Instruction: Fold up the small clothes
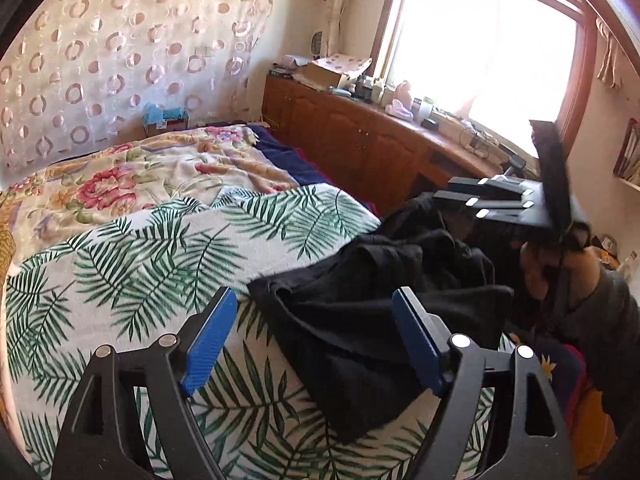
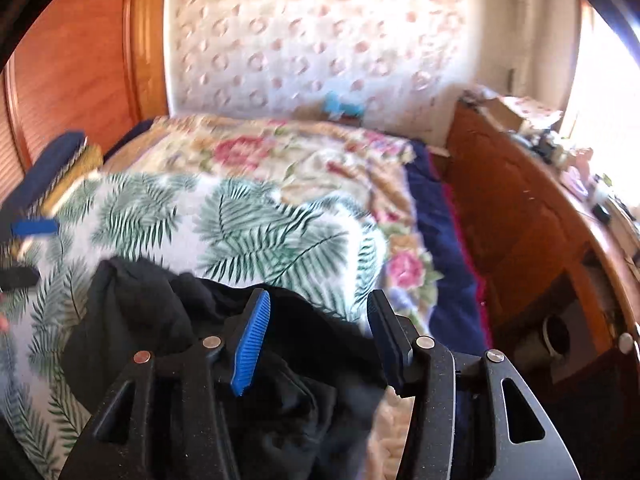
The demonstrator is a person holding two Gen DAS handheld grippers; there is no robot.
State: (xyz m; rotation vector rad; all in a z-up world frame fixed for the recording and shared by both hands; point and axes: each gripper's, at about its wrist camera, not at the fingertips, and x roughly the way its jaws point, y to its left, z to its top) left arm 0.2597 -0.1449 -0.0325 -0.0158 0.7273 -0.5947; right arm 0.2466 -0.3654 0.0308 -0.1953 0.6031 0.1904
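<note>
A crumpled black garment (image 1: 360,304) lies on the palm-leaf bedspread (image 1: 140,264) near the bed's right edge. My left gripper (image 1: 314,338) hovers over the garment's near end, open, blue pads well apart and not pressing the cloth. In the right wrist view the same black garment (image 2: 136,320) is bunched under and left of my right gripper (image 2: 318,340), which is open with cloth lying below the gap, not pinched. The right gripper's body (image 1: 492,200) and a hand (image 1: 548,268) show at the right of the left wrist view. A blue pad of the left gripper (image 2: 34,226) peeks in at the left edge.
A floral blanket (image 1: 120,176) covers the far half of the bed. A wooden cabinet (image 1: 360,140) with clutter on top runs along the bed's right side under a bright window (image 1: 480,48). Wooden panelling (image 2: 80,64) stands at the left, a patterned curtain (image 2: 312,40) behind the bed.
</note>
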